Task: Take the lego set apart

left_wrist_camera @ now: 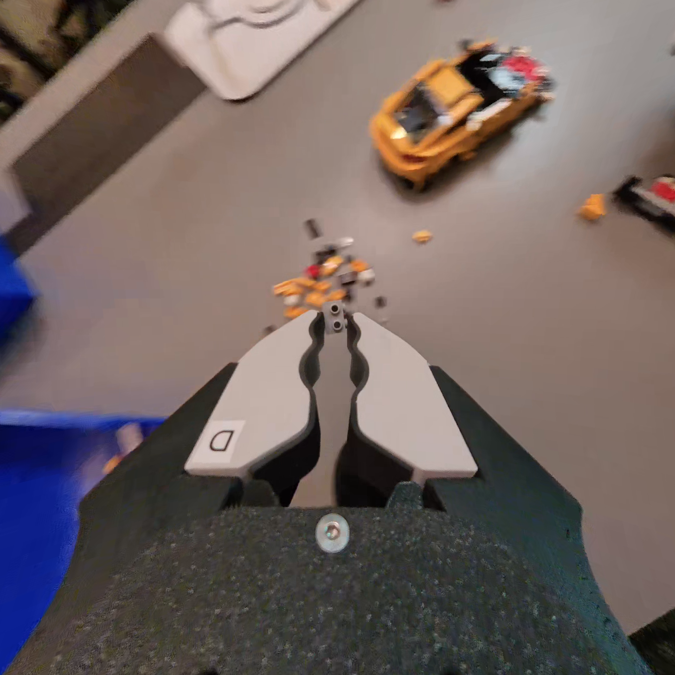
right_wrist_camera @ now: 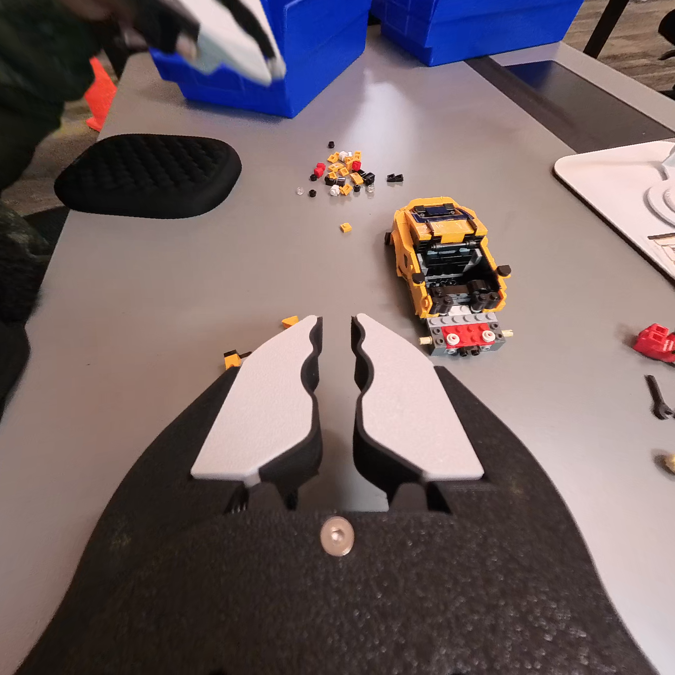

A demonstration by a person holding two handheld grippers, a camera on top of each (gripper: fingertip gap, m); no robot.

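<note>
Two grippers: my left gripper (left_wrist_camera: pixel 334 321) pinches a grey brick (left_wrist_camera: pixel 336 322) above the pile (left_wrist_camera: pixel 325 285); my right gripper (right_wrist_camera: pixel 336 323), jaws apart, sits near the car (right_wrist_camera: pixel 451 274).

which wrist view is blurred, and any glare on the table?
Left wrist view: motion blur smears the yellow lego car and the loose brick pile; only the left gripper and its small grey brick stay sharp. Right wrist view: crisp, with a glare patch on the grey table near the blue bins.
</note>
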